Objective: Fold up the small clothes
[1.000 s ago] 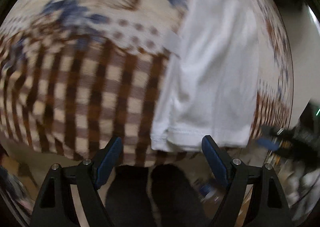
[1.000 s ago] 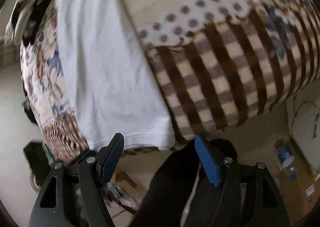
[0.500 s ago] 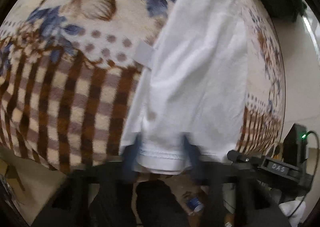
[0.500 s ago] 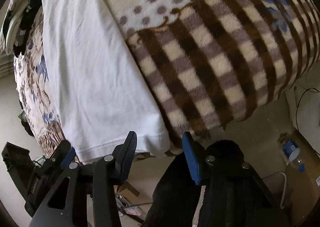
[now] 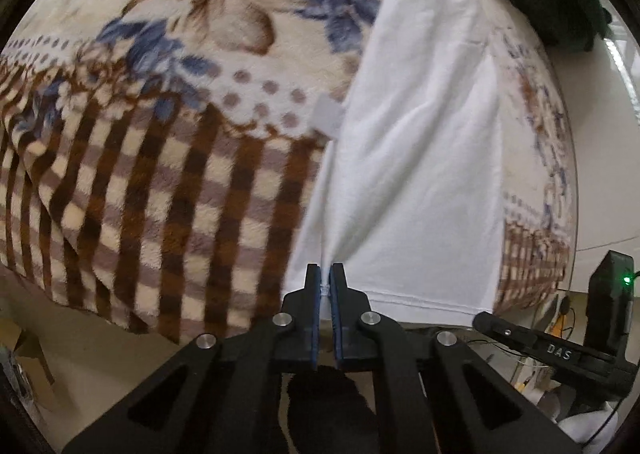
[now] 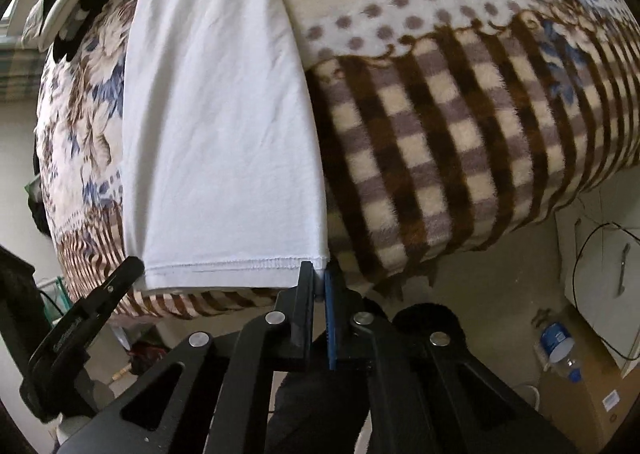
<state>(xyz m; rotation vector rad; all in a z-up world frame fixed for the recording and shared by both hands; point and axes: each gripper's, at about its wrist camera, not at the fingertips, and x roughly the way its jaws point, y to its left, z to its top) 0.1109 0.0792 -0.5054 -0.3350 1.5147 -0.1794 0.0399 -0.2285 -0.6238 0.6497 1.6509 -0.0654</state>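
White garment [image 5: 420, 158], plain knit with a stitched hem, folded into a long narrow strip. Lies flat on the blanket [image 5: 168, 190], running from far side to near edge. Hem at the near edge, slightly overhanging. Small white tag sticks out of its left side.

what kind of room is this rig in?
Probably a bedroom at home: a plush patterned blanket covers what looks like a bed, a white garment lies on it, and a cardboard box sits on the floor.
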